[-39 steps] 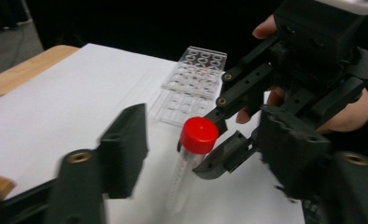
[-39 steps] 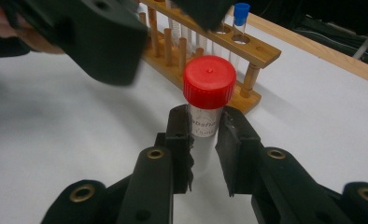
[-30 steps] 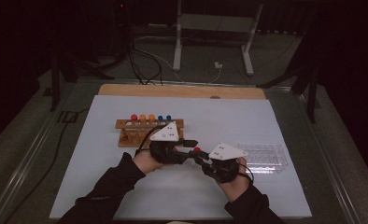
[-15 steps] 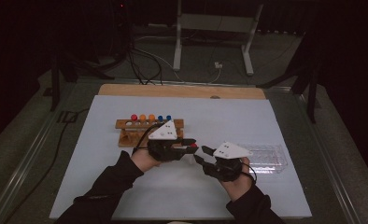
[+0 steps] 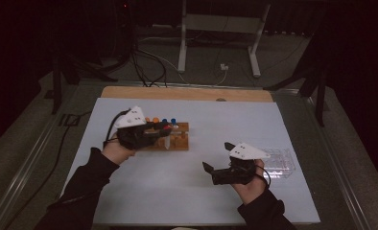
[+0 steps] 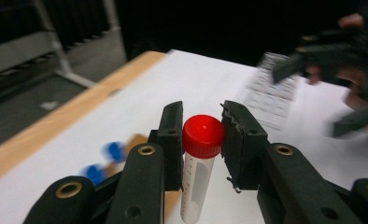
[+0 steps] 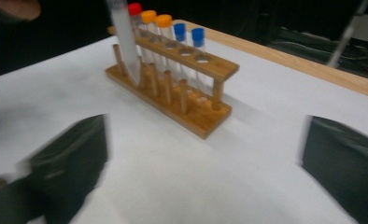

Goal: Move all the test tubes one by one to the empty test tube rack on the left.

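My left gripper is shut on a clear tube with a red cap; its jaws have just been closing on the cap. In the high view it hangs upright from the left gripper over the front of the wooden rack. The rack holds one red-capped, two orange-capped and two blue-capped tubes, and the held tube hangs at its left end. My right gripper stands open, its jaws having just been opening, with nothing between them.
A clear plastic tray lies just right of the right gripper, also in the left gripper view. A wooden strip borders the white tabletop's far edge. Beyond it stand metal frame legs and cables on the floor.
The two grippers were close together at the table's middle. The left one has moved left and back to the rack with the tube. The right gripper's jaws have spread wide.
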Motion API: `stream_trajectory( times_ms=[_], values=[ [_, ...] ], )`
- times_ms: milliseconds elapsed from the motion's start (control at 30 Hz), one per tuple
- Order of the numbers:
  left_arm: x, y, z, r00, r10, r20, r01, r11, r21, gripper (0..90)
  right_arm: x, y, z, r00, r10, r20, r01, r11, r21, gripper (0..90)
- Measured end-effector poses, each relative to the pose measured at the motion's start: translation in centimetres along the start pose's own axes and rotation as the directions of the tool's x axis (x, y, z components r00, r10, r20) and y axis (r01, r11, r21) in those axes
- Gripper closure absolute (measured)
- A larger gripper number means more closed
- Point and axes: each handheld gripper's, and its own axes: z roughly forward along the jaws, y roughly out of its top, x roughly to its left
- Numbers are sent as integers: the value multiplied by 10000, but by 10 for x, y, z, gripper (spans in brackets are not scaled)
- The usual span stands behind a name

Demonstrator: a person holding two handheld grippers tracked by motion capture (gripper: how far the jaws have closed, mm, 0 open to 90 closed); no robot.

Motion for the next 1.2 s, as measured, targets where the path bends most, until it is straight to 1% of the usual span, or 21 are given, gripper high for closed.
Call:
stream_trajectory(
  times_ms=[67,100,133,200,267,433,500,600,667,733,767,833,867,900,933,967,1000,1067,1100,1167,1200],
  values=[
    [9,0,-12,9992,-150,-368,147,9999,-86,713,-1,0,0,9999,-28,-112,29,9999,150,0],
    [14,0,-17,9983,-209,-546,202,9997,-129,713,-2,-1,-1,9999,60,-141,-60,10000,62,0],
    [19,-1,-22,9970,-241,-734,234,9997,-98,713,-3,0,-2,9994,162,-292,-160,9999,39,0],
    [27,-1,-30,9936,-294,-1094,293,9996,-33,713,-3,0,-2,9997,115,-219,-114,9999,22,0],
    [35,-2,-38,9907,-411,-1295,413,9991,-13,713,-4,0,-3,9994,193,-274,-193,9998,8,0],
    [50,-4,-50,9812,-544,-1850,554,9985,1,714,-5,0,-4,9993,238,-274,-239,9997,1,0],
    [56,-6,-52,9759,-570,-2105,581,9983,-14,714,-5,1,-5,9996,193,-230,-194,9998,-47,0],
    [65,-11,-52,9683,-733,-2389,736,9973,-78,714,-5,1,-6,9995,180,-258,-183,9998,-99,0],
    [72,-16,-50,9646,-1045,-2423,1010,9945,-265,714,-5,1,-6,9995,173,-266,-175,9998,-92,0],
    [77,-22,-47,9568,-1061,-2707,1041,9943,-219,714,-5,1,-7,9995,160,-283,-164,9998,-150,0],
    [80,-25,-45,9558,-1199,-2685,1167,9928,-280,714,-5,1,-7,9995,160,-272,-164,9998,-151,0],
    [84,-31,-42,9504,-1325,-2814,1313,9911,-234,714,-6,1,-7,9995,135,-279,-139,9998,-145,0],
    [86,-35,-40,9501,-1482,-2745,1463,9889,-275,714,-6,1,-8,9995,123,-274,-127,9998,-141,0],
    [87,-39,-38,9477,-1506,-2814,1496,9884,-251,714,-6,0,-8,9996,123,-271,-126,9998,-139,0],
    [87,-42,-36,9460,-1430,-2910,1454,9893,-132,714,-6,0,-8,9995,131,-275,-136,9998,-150,0],
    [88,-46,-34,9468,-1507,-2845,1541,9880,-106,714,-6,0,-8,9995,158,-285,-162,9997,-157,0],
    [88,-50,-32,9451,-1572,-2866,1606,9870,-118,714,-7,0,-8,9994,167,-287,-171,9997,-154,0],
    [89,-57,-28,9429,-1550,-2949,1638,9865,54,714,-7,0,-9,9995,167,-274,-172,9997,-166,0],
    [89,-60,-27,9421,-1631,-2929,1725,9850,63,713,-7,0,-9,9995,167,-267,-172,9997,-175,0],
    [89,-66,-23,9415,-1573,-2980,1736,9844,290,713,-7,-1,-9,9995,156,-264,-161,9997,-193,0],
    [89,-68,-22,9412,-1586,-2983,1757,9839,314,713,-7,-1,-9,9995,165,-270,-171,9997,-196,0]
  ],
)
